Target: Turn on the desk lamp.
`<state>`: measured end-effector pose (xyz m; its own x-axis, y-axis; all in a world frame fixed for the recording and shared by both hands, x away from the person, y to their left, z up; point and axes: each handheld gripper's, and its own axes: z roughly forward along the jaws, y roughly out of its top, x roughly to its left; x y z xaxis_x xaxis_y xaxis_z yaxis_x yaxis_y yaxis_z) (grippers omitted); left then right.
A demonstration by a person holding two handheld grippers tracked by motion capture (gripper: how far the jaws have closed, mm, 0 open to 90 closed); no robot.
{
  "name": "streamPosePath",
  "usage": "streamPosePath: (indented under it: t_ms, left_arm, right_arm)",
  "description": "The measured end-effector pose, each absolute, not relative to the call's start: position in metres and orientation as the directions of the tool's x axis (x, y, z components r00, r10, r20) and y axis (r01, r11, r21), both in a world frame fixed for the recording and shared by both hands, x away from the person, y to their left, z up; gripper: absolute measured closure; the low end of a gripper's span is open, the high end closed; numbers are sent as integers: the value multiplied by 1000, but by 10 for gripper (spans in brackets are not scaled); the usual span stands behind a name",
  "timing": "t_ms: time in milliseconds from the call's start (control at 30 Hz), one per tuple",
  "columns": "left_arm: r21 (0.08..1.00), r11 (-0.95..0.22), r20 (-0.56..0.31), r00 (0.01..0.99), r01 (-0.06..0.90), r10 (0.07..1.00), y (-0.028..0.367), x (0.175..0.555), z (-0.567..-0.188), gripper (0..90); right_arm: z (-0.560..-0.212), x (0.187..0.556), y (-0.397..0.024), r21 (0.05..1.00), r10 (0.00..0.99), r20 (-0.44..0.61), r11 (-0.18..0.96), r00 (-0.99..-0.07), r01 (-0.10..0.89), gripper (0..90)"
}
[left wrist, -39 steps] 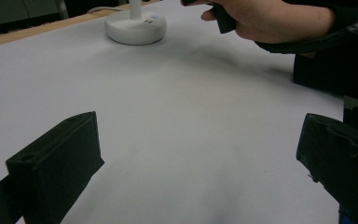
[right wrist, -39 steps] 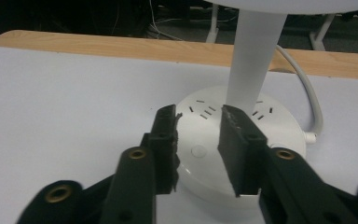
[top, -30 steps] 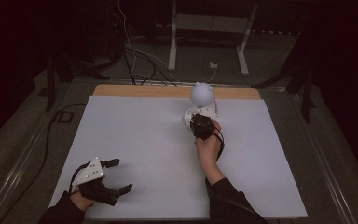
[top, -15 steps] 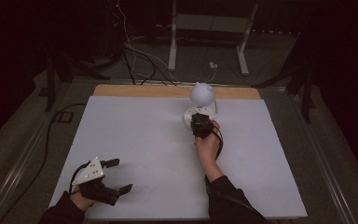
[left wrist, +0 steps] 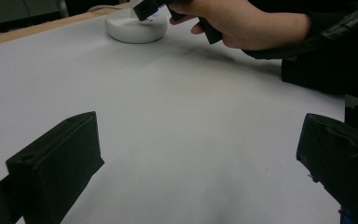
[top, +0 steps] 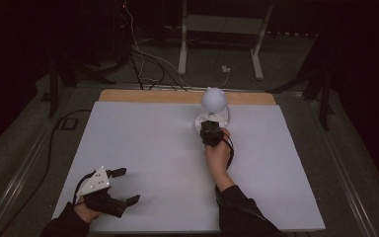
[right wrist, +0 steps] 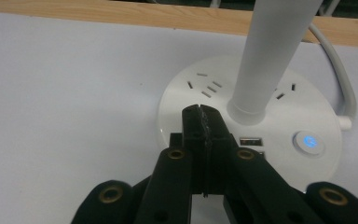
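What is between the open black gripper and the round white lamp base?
Nothing: the left gripper view shows bare white table sheet between the left gripper and round white lamp base.

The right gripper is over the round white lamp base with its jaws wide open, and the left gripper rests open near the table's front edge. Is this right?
Not quite. The right gripper has its jaws shut together, as the right gripper view shows. It is over the round white lamp base, and the left gripper rests open.

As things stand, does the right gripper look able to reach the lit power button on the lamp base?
Probably yes: the right gripper, jaws shut, sits over the lamp base, and the power button lies bare beside it.
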<state>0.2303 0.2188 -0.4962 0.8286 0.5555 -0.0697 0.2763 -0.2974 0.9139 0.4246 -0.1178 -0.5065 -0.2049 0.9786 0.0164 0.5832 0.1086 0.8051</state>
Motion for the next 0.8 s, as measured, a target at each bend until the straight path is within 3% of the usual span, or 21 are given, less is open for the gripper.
streamPosePath:
  t_ms: [800]
  left_arm:
    - [913,-302,-63,828,273,557,218,230,-496,4]
  right_arm:
    - [-512,426,-116,804,975,-52,169,-215,571,900]
